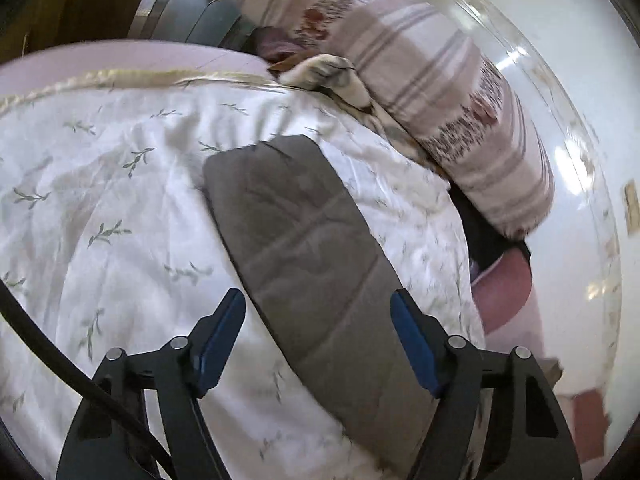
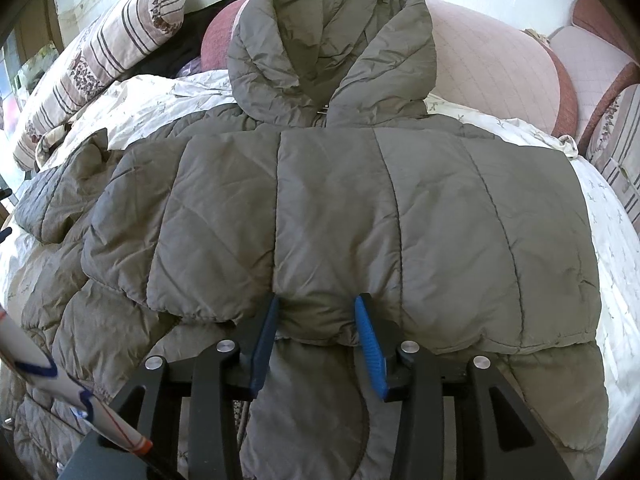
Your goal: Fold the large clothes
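Observation:
A grey quilted hooded jacket (image 2: pixel 340 200) lies flat on the bed, hood (image 2: pixel 332 40) at the far end. One sleeve is folded across its body. My right gripper (image 2: pixel 318 300) is at the near edge of that folded sleeve, and its blue pads pinch a puffy bunch of the fabric. In the blurred left wrist view, the jacket's other sleeve (image 1: pixel 304 232) stretches diagonally over the bedspread. My left gripper (image 1: pixel 318 295) hovers over this sleeve with its jaws wide apart, the pads clear of the cloth.
A white leaf-print bedspread (image 1: pixel 100 200) covers the bed. A striped pillow (image 1: pixel 420 80) lies along one side, with dark clothes (image 2: pixel 188 44) beside it. Pink cushions (image 2: pixel 492 68) line the head end. A black cable (image 1: pixel 60 368) hangs at the left gripper's side.

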The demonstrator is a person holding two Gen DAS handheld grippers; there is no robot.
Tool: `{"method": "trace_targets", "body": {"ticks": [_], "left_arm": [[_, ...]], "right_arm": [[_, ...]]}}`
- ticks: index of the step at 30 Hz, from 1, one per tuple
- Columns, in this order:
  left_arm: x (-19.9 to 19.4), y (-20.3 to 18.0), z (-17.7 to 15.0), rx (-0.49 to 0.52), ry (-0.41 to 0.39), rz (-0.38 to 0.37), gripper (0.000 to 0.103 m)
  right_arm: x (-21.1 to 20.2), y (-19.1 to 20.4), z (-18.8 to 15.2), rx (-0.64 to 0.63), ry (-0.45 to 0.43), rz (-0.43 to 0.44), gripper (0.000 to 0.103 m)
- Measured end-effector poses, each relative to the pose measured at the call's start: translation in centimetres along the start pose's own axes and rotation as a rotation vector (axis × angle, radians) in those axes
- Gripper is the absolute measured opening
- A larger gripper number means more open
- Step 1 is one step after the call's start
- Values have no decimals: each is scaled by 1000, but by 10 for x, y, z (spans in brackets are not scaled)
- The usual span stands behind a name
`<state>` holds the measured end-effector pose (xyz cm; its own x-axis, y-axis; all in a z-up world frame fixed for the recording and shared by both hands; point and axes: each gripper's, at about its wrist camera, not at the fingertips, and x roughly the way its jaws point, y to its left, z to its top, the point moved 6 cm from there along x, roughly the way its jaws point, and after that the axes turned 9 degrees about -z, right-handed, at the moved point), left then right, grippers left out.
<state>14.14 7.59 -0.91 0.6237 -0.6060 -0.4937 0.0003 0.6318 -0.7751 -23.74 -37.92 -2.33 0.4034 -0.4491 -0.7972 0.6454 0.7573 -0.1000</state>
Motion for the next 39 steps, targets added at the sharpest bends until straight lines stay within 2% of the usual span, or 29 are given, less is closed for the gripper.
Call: {"method": "trace_targets", "body": {"ticks": [4,5,13,15,16,20,23,28,32,36,38,39], "left_arm": [[17,17,3,-49,18,-5,71],[20,18,3,-46,16,-3,69],[42,11,18,11,-41,12,69],[47,7,17,34,-38,35,41],[51,7,16,34,-25,39,15],[51,-1,11,69,-33,73,12],[42,-20,10,118,-58,64,11],[23,-81,-2,266,-77,-9,11],[4,-148,-30,408,-71,-99,11],[-16,-227,-87,554,-34,-214,10],[-22,-262,-127,640,4,-264,10],[-24,-279,-158,697,39,-291,10]], "right_arm": [[0,0,0,-4,-2,-3,44],[1,0,0,-4,-2,-2,44],[1,0,0,-2,-3,-1,44],[1,0,0,-2,-4,-1,44],[1,0,0,-2,-5,-1,44],[1,0,0,-2,-3,-1,44],[1,0,-1,-2,-3,-1,44],[-5,-3,3,24,-10,23,44],[-23,-12,13,82,-64,58,44],[-35,-31,22,165,-106,65,44],[-38,-46,25,230,-117,64,44],[-39,-53,26,258,-119,67,44]]}}
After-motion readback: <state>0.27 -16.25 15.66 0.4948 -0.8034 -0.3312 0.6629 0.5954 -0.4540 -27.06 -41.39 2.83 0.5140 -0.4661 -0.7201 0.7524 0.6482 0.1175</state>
